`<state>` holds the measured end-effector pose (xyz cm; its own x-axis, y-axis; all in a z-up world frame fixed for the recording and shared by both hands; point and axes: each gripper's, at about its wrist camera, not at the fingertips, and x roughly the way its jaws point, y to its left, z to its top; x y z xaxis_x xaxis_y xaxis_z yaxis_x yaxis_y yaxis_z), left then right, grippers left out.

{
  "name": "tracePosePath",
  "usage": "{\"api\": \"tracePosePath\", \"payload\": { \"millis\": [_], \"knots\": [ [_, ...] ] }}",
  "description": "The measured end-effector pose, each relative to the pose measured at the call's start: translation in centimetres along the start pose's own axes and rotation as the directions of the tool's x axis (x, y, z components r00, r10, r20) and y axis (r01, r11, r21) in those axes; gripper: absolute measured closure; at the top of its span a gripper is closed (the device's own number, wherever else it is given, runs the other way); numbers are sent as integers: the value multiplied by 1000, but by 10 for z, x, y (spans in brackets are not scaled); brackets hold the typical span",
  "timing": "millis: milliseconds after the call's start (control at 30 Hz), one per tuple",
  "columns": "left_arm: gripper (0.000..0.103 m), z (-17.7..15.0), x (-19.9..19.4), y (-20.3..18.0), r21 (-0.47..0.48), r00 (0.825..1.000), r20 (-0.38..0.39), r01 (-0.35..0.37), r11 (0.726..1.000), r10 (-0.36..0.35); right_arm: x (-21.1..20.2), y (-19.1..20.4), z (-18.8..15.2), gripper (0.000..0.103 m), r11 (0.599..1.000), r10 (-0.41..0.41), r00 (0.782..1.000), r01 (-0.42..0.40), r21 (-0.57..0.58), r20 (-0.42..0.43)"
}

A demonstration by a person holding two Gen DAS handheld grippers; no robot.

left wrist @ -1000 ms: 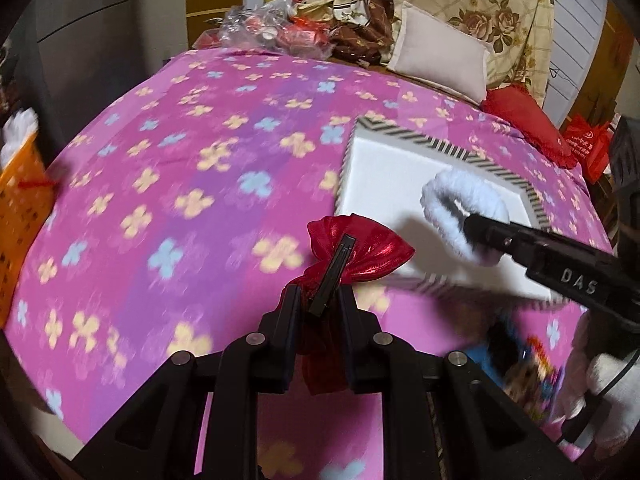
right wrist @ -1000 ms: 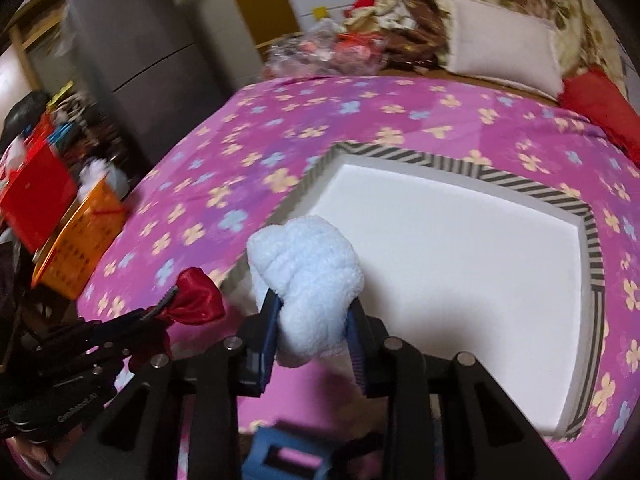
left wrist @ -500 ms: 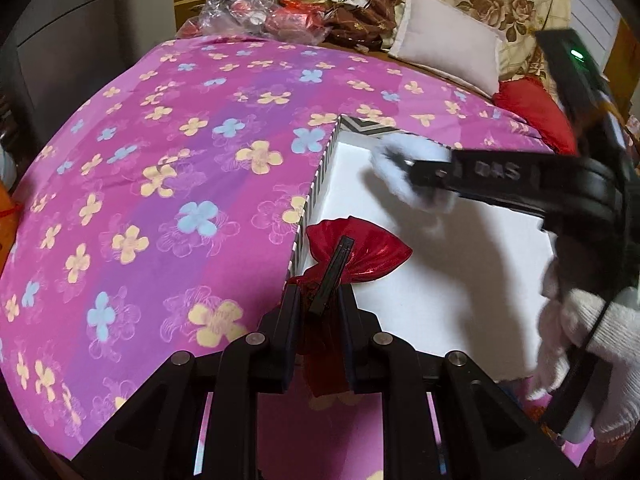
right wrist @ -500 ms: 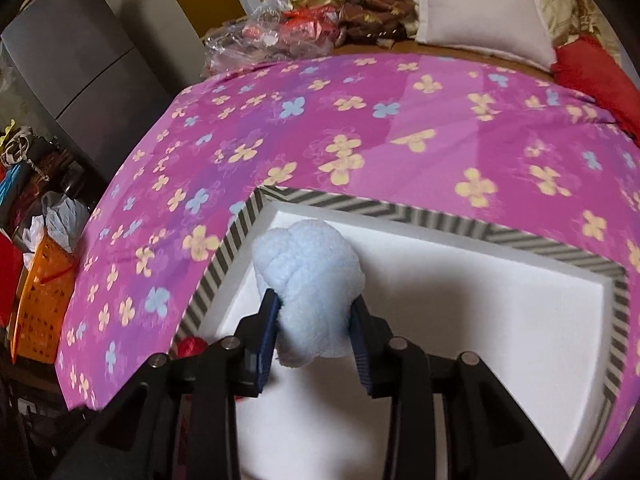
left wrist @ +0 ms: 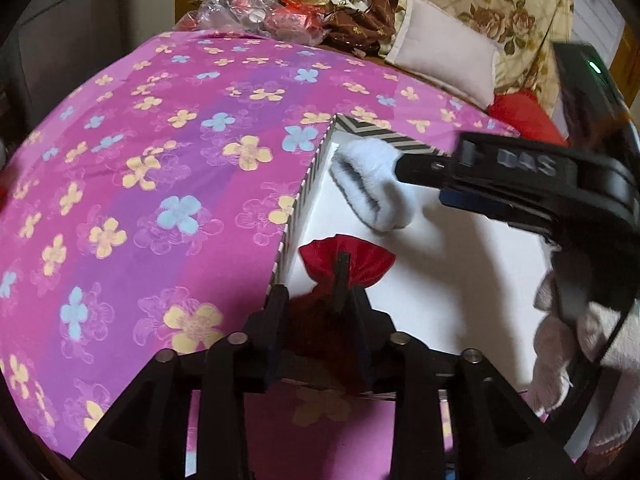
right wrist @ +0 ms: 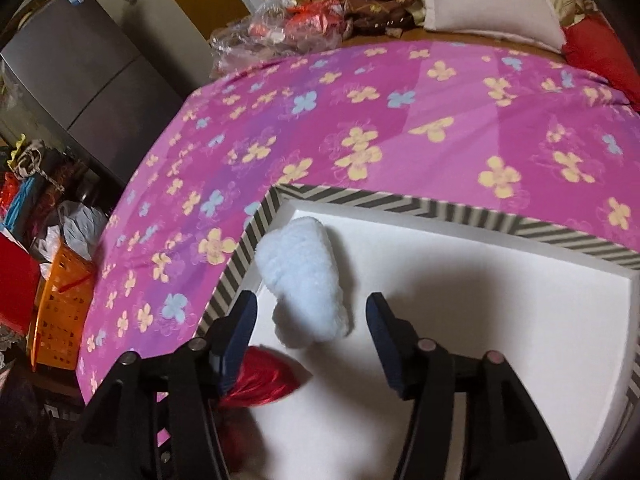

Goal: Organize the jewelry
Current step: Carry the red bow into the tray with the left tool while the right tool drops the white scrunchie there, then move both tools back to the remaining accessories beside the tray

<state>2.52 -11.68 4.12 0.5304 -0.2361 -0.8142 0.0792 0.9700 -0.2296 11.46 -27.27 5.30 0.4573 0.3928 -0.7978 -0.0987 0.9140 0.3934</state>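
Currently, both pouches are being released: right gripper (right wrist: 310,318) jaws spread around the blue pouch (right wrist: 306,284), left gripper (left wrist: 316,300) jaws opening beside the red pouch (left wrist: 346,260), whose drawstring is risking being snagged during withdrawal from the box (right wrist: 460,210).

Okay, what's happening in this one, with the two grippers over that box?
A person is putting two soft pouches into the striped-edged white box. The right gripper has just opened, and the fluffy pale-blue pouch lies loose between its fingers in the box's corner. The left gripper has also just been opening around the shiny red pouch, which is in the box too.
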Motion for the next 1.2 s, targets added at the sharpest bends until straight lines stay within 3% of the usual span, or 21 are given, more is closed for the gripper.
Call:
{"api": "tracePosePath", "payload": {
  "millis": [167, 433, 900, 1200],
  "knots": [
    [61, -2, -16, 0, 1, 999, 33, 11, 1000, -11, -39, -1, -15, 40, 1000, 8, 999, -7, -15, 47],
    [61, -19, -44, -7, 59, 995, 66, -73, 996, 69, -91, 1, -64, 34, 999, -7, 995, 11, -42, 95],
    [61, -62, -86, -17, 122, 988, 113, -120, 985, 107, -127, 12, -140, 34, 992, -92, 985, 104, -75, 149],
    [61, -84, -100, -16, 126, 990, 101, -107, 986, 95, -152, 8, -175, 34, 993, -93, 984, 102, -51, 153]
  ]
}}
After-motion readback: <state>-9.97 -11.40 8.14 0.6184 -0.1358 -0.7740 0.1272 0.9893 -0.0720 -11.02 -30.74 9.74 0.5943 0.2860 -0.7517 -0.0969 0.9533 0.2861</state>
